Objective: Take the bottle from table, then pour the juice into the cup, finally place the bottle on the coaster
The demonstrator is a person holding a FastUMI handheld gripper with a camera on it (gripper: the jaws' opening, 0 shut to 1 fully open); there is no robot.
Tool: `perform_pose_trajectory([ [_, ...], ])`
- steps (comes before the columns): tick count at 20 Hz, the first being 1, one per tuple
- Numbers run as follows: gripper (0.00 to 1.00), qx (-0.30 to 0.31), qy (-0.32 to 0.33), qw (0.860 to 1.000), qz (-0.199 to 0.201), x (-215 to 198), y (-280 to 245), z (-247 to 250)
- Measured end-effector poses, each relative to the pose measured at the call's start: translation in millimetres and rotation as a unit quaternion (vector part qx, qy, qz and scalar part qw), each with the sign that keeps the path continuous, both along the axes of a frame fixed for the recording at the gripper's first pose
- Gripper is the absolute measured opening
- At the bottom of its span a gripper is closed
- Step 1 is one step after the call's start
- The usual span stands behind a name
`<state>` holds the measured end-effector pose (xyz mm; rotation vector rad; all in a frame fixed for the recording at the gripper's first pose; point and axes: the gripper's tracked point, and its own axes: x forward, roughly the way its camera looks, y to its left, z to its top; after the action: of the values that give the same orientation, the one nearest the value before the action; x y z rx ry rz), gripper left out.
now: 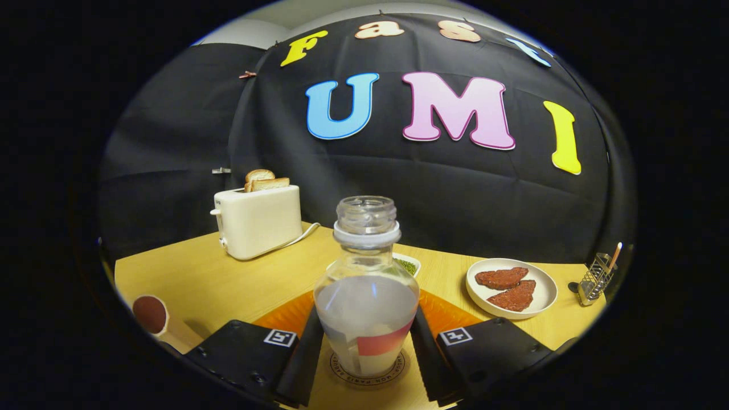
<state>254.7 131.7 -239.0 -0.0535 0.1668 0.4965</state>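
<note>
Clear uncapped plastic bottle [366,285], part-filled, lower centre of frame, standing on round printed coaster [367,373] on wooden surface [228,279] | tool [364,341]: fingers flanking bottle, contact uncertain | step: placing; open evenly, withdraw straight to avoid tipping

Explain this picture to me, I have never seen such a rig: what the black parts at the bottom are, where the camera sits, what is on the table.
The camera rides on a hand-held gripper and looks forward along its jaws, the black parts at the bottom. They stand on either side of an uncapped bottle, touching its sides. The bottle stands on a round coaster. Beyond it, on the wooden table, are a white toaster with bread, an orange mat, a plate with two brown patties, and a small wire holder.
</note>
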Motion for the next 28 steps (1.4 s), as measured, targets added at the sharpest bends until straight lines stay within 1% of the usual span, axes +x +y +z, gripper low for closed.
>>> perform_pose_trajectory([
  [4,0.79,0.005,0.010,1.000,-0.015,2.8,-5.0,-2.1],
  [6,0.88,0.018,0.018,1.000,-0.013,2.2,-3.5,0.9],
  [7,0.99,0.019,0.020,0.999,-0.015,2.4,-4.8,1.1],
  [11,0.99,0.019,0.017,0.999,-0.021,-1.9,-9.0,13.0],
  [15,0.99,0.027,0.008,0.999,-0.031,-7.1,-16.5,35.1],
  [19,0.99,0.043,0.008,0.998,-0.043,-22.1,-28.3,63.2],
  [21,0.99,0.051,-0.004,0.998,-0.038,-35.7,-29.0,84.3],
  [23,0.99,0.049,-0.026,0.997,-0.046,-50.0,-36.6,110.1],
  [25,0.99,0.050,-0.062,0.995,-0.059,-64.8,-44.5,151.0],
  [28,0.98,0.032,-0.115,0.990,-0.078,-86.1,-64.4,216.9],
])
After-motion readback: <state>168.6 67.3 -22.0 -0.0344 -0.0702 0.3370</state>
